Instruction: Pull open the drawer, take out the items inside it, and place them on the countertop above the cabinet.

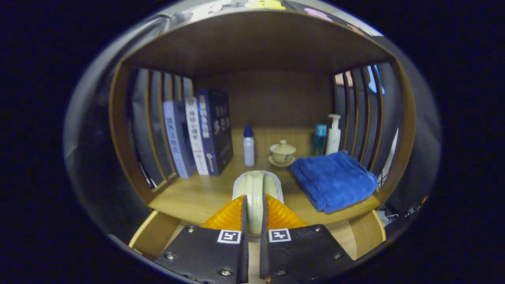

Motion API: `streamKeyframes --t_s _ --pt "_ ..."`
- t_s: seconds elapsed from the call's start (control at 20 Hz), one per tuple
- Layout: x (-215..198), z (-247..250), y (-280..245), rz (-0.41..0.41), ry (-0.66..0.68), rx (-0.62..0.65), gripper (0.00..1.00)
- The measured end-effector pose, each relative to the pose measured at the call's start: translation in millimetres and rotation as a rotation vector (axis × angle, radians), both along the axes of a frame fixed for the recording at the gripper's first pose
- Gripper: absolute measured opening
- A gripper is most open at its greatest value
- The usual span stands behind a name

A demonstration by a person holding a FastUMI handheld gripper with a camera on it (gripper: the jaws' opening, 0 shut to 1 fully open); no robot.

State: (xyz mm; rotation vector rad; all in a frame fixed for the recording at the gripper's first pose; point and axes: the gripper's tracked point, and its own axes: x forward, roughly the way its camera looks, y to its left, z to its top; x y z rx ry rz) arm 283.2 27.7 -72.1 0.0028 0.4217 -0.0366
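While the gripper (252, 215) clamps both fingers on a pale green plate (255, 189) held edge-on above the countertop (197, 197), the glazed rim looks slippery and breakable; grip mid-rim.

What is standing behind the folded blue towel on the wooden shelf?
Behind the folded blue towel stand a white pump bottle and a teal bottle; the towel covers their bases. The jaws grip a pale green ring-shaped item.
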Motion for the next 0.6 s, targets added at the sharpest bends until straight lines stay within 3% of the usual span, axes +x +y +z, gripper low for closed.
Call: streamKeyframes --t_s 0.1,0.35,0.6 --pt "17.3 -1.8 -3.6 -0.034 -0.034 0.016 0.12" --pt "70.2 -7.9 -3.7 -0.028 -0.170 -0.023 0.13" --pt "89.7 -5.9 -6.7 -0.046 -0.225 -0.014 0.13"
